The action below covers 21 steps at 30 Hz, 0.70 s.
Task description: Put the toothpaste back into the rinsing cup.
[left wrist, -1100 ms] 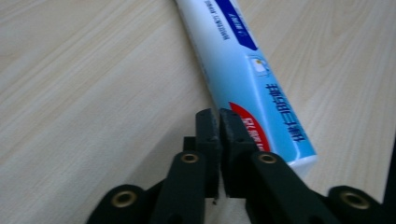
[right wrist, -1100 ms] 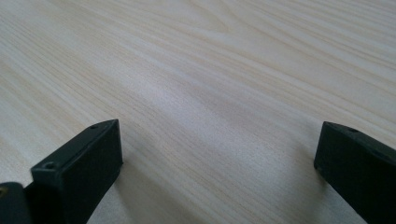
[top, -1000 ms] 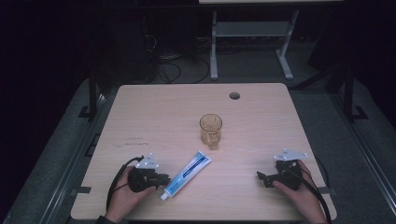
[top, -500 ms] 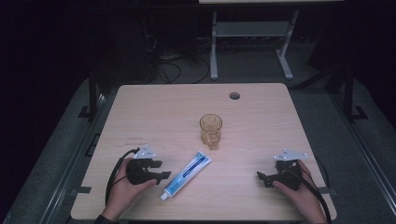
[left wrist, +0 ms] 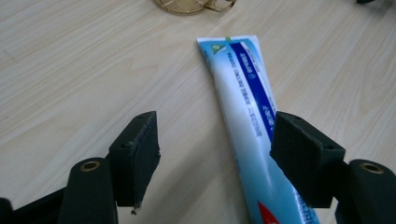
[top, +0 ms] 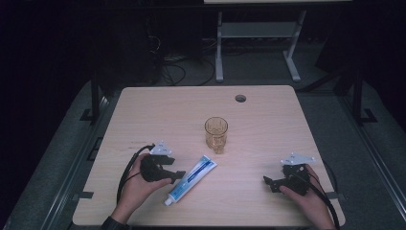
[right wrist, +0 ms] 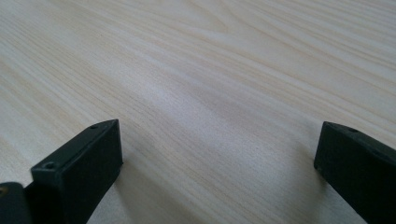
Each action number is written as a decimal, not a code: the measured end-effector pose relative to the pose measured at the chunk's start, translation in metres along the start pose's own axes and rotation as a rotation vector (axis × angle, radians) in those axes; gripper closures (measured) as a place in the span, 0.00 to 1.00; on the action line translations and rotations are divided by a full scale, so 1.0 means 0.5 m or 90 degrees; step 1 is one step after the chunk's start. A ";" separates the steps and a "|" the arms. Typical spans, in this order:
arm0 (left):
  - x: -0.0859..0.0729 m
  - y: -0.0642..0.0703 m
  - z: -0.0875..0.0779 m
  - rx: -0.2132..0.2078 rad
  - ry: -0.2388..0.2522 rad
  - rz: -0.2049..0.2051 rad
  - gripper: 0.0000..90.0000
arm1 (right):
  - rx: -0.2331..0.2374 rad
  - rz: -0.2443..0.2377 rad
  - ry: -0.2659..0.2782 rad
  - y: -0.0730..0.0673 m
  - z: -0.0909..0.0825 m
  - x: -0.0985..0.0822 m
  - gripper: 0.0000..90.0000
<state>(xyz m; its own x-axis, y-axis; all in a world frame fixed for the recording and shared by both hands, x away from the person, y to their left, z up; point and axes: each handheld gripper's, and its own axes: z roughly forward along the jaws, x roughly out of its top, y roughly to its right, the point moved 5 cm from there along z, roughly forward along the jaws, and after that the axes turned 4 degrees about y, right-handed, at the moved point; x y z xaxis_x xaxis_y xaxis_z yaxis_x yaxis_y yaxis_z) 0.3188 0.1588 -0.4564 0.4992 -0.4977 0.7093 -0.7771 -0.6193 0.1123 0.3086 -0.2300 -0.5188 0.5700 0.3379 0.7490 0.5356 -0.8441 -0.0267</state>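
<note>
Fingers [left wrist: 135, 154] of the left gripper [left wrist: 215, 154] have just been opening and stand apart, touching nothing, over the toothpaste tube [left wrist: 247, 116] lying flat on the desk [top: 143, 110], released near the glass [top: 216, 134]; right gripper [right wrist: 215, 158] gapes idle.

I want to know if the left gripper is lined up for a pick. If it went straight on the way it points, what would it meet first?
Most likely the toothpaste tube: it lies flat just ahead of the open left gripper, nearer one jaw. The glass stands farther off.
</note>
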 end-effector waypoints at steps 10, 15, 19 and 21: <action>0.034 0.020 0.023 0.001 -0.005 0.016 0.28 | 0.000 0.000 0.000 0.000 0.000 0.000 0.00; 0.049 0.030 0.048 0.003 -0.019 0.024 0.28 | 0.000 0.000 0.000 0.000 0.000 0.000 0.00; 0.057 0.036 0.061 0.001 -0.024 0.025 0.28 | 0.000 0.000 0.000 0.000 0.000 0.000 0.00; 0.062 0.037 0.070 0.001 -0.028 0.025 0.28 | 0.000 0.000 0.000 0.000 0.000 0.000 0.01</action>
<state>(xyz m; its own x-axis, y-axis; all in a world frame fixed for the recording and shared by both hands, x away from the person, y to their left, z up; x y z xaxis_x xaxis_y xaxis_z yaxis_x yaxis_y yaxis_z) 0.3332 0.1104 -0.4568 0.4848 -0.5477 0.6818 -0.7956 -0.6000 0.0837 0.3086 -0.2300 -0.5188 0.5699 0.3379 0.7490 0.5356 -0.8440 -0.0268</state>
